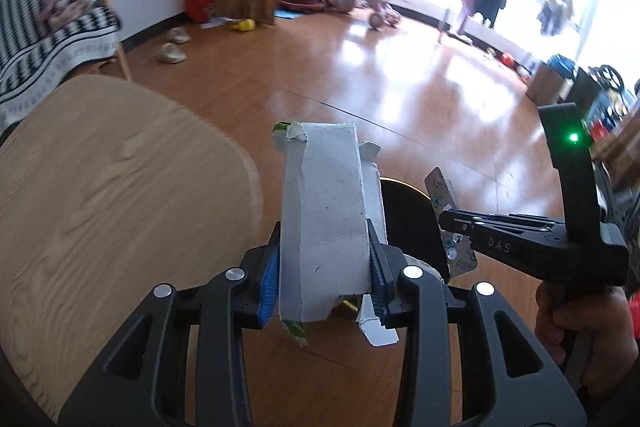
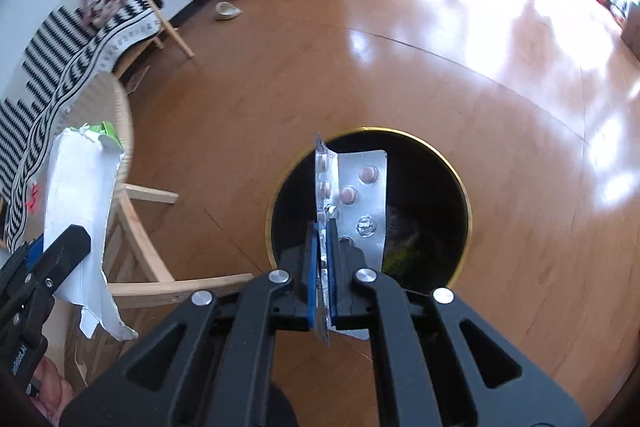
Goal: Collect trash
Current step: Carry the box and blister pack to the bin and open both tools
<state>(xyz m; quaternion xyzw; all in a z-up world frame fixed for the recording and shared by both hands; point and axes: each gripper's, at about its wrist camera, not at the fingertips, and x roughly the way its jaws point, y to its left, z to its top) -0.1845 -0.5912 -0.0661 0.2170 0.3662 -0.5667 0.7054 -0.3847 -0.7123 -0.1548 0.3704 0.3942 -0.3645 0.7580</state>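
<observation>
— Your left gripper (image 1: 324, 267) sits nearest the lens. What has it got?

— You have its blue pads (image 1: 269, 277) pressed on both sides of a torn white carton (image 1: 324, 211), flattened, standing upright between the fingers, with a scrap of green print at its top edge. It hangs above the floor (image 1: 360, 75), just right of the round wooden table (image 1: 112, 179).

— And your right gripper (image 2: 323, 267)?

— You have it closed tight on a silver blister pack (image 2: 360, 195). The foil is folded, one leaf edge-on between the pads, the other leaf open to the right. You can see pink pills in some pockets and other pockets crushed.

— Where is the bin (image 2: 460, 183)?

— Right under your blister pack: a black round bin with a gold rim, standing on the floor. Something yellow-green lies inside it. From your left camera, the bin shows just behind the carton, so your carton is beside its rim rather than over the opening.

— Anything else near you?

— A wooden chair (image 2: 144, 267) under the table's edge, and a bench with a black-and-white striped cover (image 2: 60, 51) by the wall.
</observation>
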